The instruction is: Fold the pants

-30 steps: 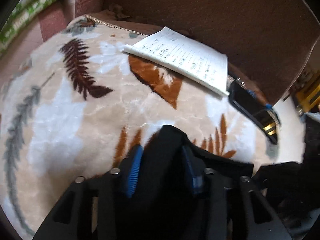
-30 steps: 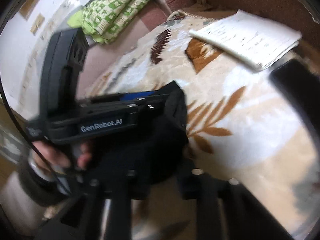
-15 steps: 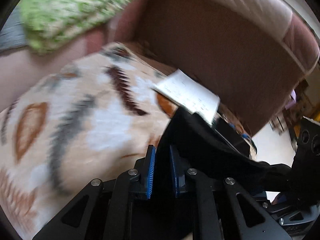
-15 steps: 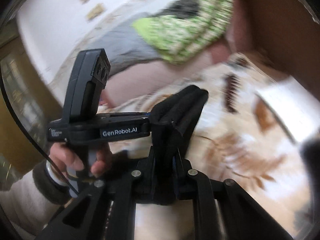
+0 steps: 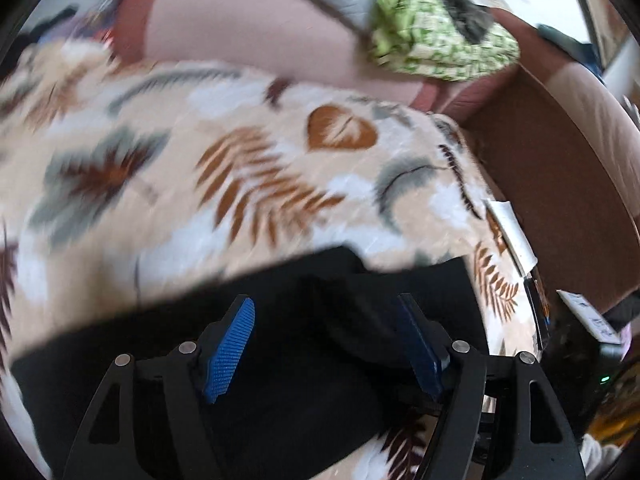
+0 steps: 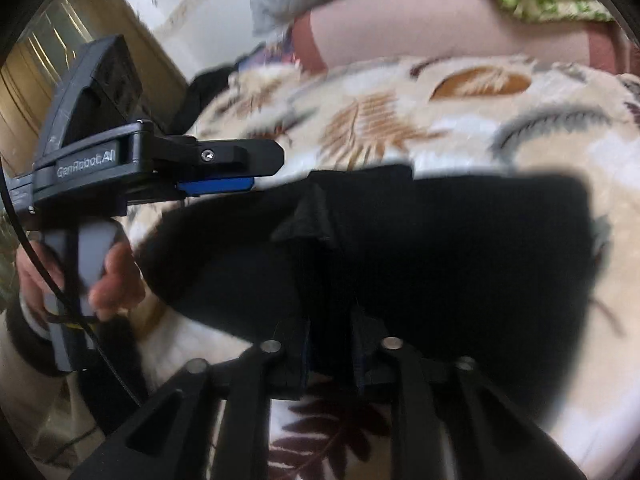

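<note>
Blanket [image 5: 280,168] with leaf print spread under everything, black pants [image 5: 280,360] lying across it, my left gripper [image 5: 324,344] above them with jaws wide apart, my right gripper [image 6: 328,352] clamped on a raised fold.

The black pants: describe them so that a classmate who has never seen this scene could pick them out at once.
Find the cream blanket printed with brown and grey leaves that covers the pinkish-brown sofa. On its near part lie the black pants, spread wide, with the right gripper pinching a raised fold of them. They are the only plain, dark cloth on the patterned blanket.
</note>
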